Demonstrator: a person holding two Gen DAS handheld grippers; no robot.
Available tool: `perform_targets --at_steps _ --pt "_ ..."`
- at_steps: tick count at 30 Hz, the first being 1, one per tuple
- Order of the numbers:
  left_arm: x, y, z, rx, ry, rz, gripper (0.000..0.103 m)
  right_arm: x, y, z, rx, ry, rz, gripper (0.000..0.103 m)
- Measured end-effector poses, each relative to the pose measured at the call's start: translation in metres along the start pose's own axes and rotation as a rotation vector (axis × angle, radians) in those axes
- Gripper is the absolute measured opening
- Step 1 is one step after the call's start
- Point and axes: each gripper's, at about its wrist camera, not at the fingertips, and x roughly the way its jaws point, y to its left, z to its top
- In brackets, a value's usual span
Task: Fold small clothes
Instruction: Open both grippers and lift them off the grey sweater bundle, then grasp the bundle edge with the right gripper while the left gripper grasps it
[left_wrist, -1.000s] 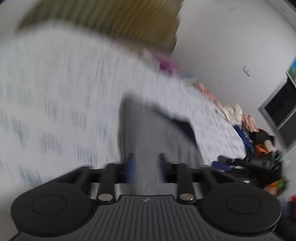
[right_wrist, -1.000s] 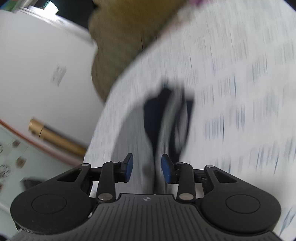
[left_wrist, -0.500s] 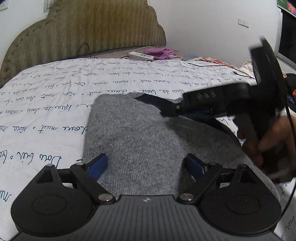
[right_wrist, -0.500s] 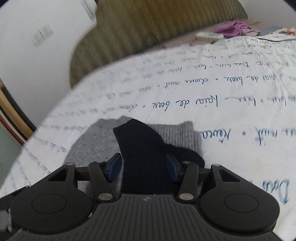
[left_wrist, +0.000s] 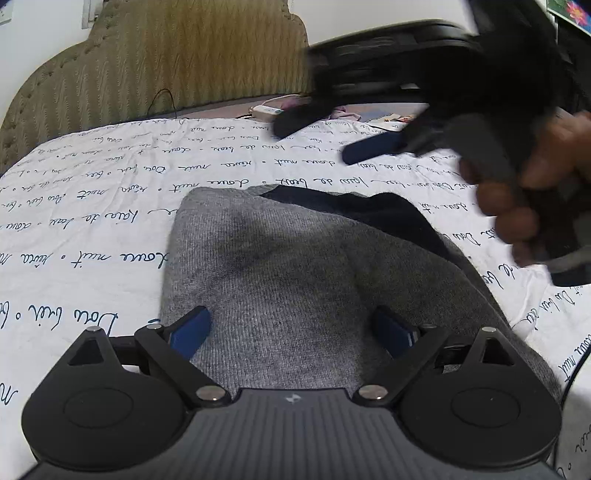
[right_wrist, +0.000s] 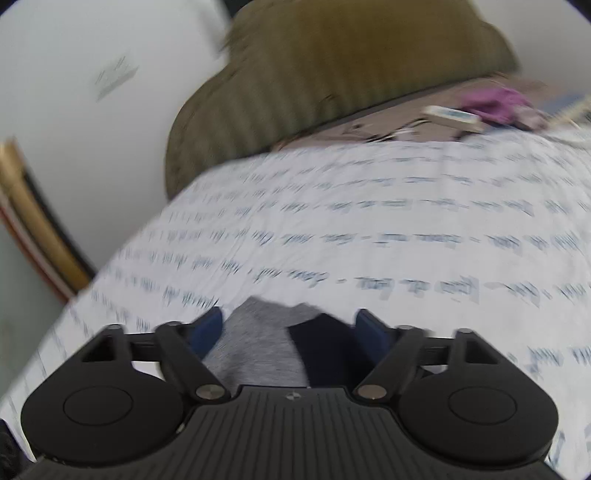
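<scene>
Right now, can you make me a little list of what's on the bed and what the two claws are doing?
surface: white bedsheet with blue handwriting print
clothing: folded grey garment with a dark navy part at its far edge
left claw: jaws opening, low over the grey garment, nothing gripped
right claw: jaws opening, blurred, garment edge below, nothing gripped
hand: holds the right claw
behind: olive headboard

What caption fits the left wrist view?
Folded grey garment on bed, left gripper opening above it.

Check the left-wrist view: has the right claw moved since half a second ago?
Yes. The right claw has risen off the grey garment toward the headboard, its jaws opening, empty.
</scene>
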Motion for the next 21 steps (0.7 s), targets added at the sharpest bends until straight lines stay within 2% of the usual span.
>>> perform_targets --at_steps 3,5,8,11,12,14,16,17,18,19,21 --pt "0.000 0.000 -0.001 0.004 -0.005 0.000 0.096 0.036 0.012 -0.003 -0.090 0.094 -0.044 0.084" --pt "0.000 0.001 -0.002 0.006 -0.010 -0.003 0.096 0.058 0.002 -0.012 -0.080 0.180 -0.077 0.080" --pt "0.000 0.002 -0.003 0.014 -0.016 -0.007 0.096 0.057 -0.013 -0.023 -0.056 0.126 -0.045 0.080" --pt "-0.002 0.003 -0.003 0.019 -0.024 -0.014 0.097 0.052 -0.006 -0.026 -0.109 0.142 -0.073 0.080" --pt "-0.006 0.006 -0.002 0.004 -0.029 -0.024 0.097 0.047 -0.006 -0.023 -0.097 0.141 -0.084 0.080" --pt "-0.026 0.019 0.003 -0.065 -0.038 -0.060 0.097 0.021 -0.013 -0.021 0.008 0.116 -0.102 0.079" --pt "-0.053 0.039 0.002 -0.157 -0.081 -0.097 0.097 -0.019 -0.025 -0.025 0.105 0.040 -0.009 0.082" --pt "-0.064 0.049 -0.001 -0.192 -0.106 -0.101 0.097 -0.039 -0.031 -0.030 0.131 0.002 0.026 0.089" --pt "-0.071 0.059 -0.003 -0.225 -0.115 -0.087 0.097 -0.055 -0.037 -0.038 0.151 -0.018 0.028 0.092" --pt "-0.072 0.069 -0.006 -0.266 -0.095 -0.072 0.097 -0.068 -0.043 -0.047 0.169 -0.021 0.012 0.092" --pt "-0.065 0.089 -0.011 -0.370 -0.025 -0.112 0.097 -0.085 -0.054 -0.066 0.210 -0.014 -0.030 0.087"
